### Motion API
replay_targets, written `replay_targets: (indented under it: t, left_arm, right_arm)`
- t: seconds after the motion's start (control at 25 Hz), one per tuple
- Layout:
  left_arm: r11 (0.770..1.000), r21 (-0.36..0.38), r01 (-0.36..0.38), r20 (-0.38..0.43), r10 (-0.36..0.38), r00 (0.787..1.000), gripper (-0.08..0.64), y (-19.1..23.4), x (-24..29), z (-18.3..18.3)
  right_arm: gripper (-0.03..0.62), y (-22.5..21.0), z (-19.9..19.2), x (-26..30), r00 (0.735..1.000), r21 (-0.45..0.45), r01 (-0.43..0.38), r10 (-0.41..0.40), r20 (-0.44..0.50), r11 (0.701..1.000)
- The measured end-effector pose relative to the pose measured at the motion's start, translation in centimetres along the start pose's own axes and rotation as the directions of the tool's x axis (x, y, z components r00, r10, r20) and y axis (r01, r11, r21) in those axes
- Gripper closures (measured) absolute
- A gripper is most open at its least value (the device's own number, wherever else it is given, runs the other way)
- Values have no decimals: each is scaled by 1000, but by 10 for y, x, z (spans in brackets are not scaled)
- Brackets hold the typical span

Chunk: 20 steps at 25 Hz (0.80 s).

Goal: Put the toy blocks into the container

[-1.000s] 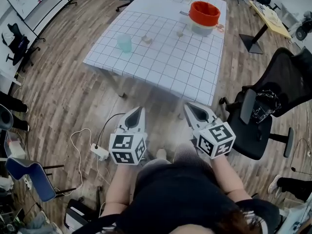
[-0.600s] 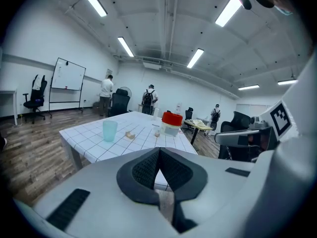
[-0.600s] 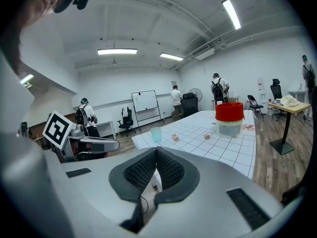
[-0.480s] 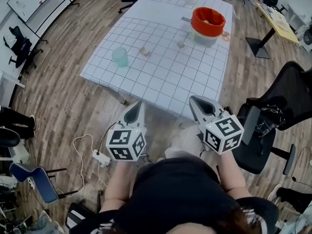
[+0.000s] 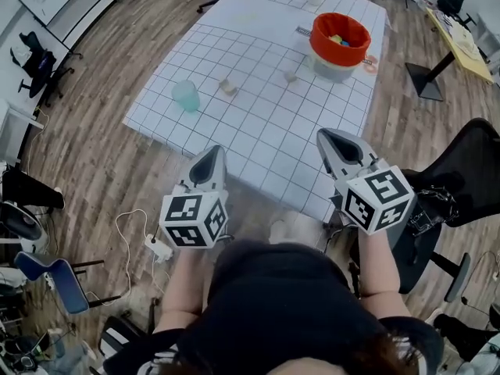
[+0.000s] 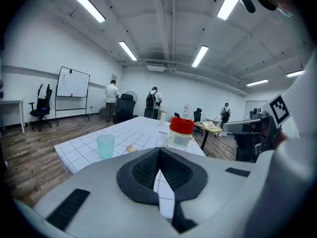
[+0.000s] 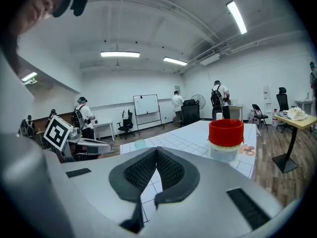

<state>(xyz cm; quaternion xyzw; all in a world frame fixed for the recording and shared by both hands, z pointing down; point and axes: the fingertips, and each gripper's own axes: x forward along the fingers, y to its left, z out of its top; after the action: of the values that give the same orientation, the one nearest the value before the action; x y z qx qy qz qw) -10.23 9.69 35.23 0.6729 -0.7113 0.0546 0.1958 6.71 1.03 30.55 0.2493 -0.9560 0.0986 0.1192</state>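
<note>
Both tongs are pinched together and empty. The left gripper (image 5: 209, 156) and right gripper (image 5: 332, 139) hover at the near edge of the gridded table (image 5: 266, 135). Two small toy blocks (image 5: 228, 87) lie mid-table, well apart from the red-rimmed container (image 5: 339, 37) at the far right. It seems best to part the jaws before reaching a block, then close squarely. No writing is legible, only the tongs' square markers.

The white rectangular tabletop (image 5: 258, 123) is showing a thin dark grid. The round plastic container (image 5: 339, 37) is glowing red-orange over a pale base. The translucent plastic cup (image 5: 186, 95) is looking mint green, and the small wooden toy blocks (image 5: 228, 87) are looking tan. The grey left gripper (image 5: 213, 151) and grey right gripper (image 5: 324, 134) are carrying black-and-white square markers. The plank floor (image 5: 117, 162) is showing streaky brown.
</note>
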Motion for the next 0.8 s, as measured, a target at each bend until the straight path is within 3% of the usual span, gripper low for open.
replay_targets:
  t: [0.28,0.48,0.8]
  left_arm:
    - [999,37,-40,54,38,998,538,13,13,38]
    - [1000,1,30,74,-30,997,538,24,33,59]
    - [999,38,14,32,-15,999,538,82,76,70]
  right_arm:
    - [560,-9,47,25,997,-57,-24,28,70,998]
    - [531,-7,70,54,994,-80,-38,46,104,996]
    - [466,4,96,140,991,-89,-75,84,104,993]
